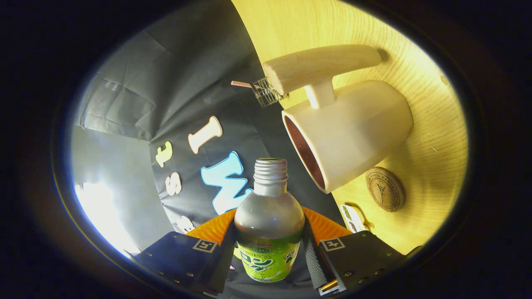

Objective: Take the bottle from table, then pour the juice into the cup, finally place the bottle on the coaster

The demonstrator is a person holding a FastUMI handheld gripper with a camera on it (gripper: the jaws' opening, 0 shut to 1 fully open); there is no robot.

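At the bottom middle of the frame, the gripper (269, 253) has both fingers pressed on the bottle (269, 226), one on each side, so it is holding the bottle tight. The bottle sits right between the fingers, and its open top, with no cap on, points up toward the middle of the frame.

The whole view is tipped, so I think the pouring step is going on or about to start. To do it well, bring the bottle's mouth just over the cup's opening, tip slowly, and keep the squeeze firm.

A little past the bottle top, to the right, is the cup (353, 133), its mouth facing the bottle. The two are near but not touching. Farther right, on the wooden table (432, 104), lies the round coaster (385, 189).
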